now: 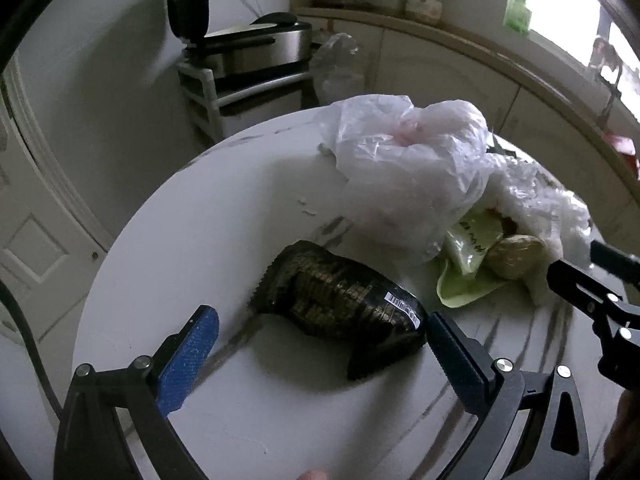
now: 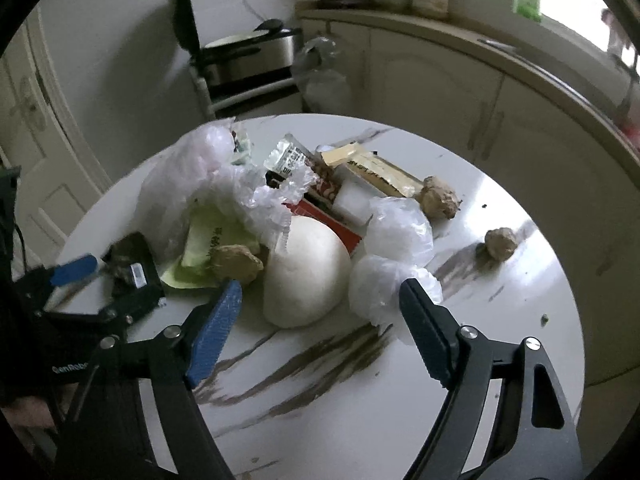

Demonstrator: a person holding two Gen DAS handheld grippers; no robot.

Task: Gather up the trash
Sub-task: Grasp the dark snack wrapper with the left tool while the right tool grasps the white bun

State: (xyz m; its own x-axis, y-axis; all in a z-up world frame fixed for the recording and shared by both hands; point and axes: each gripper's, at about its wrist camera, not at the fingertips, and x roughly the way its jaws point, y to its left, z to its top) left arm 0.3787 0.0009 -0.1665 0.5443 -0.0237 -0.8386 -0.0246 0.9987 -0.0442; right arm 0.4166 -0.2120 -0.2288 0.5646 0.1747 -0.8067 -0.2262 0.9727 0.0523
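Note:
A black crinkled snack wrapper [image 1: 340, 308] lies on the round white marbled table [image 1: 192, 208], between the fingers of my open left gripper [image 1: 322, 315]; the blue left pad stands clear of it and the right fingertip is right at its end. In the right wrist view my right gripper [image 2: 320, 285] is open around a white rounded lump [image 2: 306, 272], with its pads apart from it. Crumpled clear plastic [image 2: 384, 292] sits by its right finger. The pile behind holds a white plastic bag [image 1: 408, 168], a green wrapper [image 2: 204, 248], a brown lump [image 2: 236, 264] and yellow packets [image 2: 376, 172].
Two more brown lumps [image 2: 440, 196] [image 2: 500, 244] lie on the table's right side. Behind the table, an appliance with a raised lid [image 1: 248, 48] stands on a white rack. Cream cabinets under a counter [image 1: 440, 64] curve along the right. A panelled door [image 1: 40, 240] is at the left.

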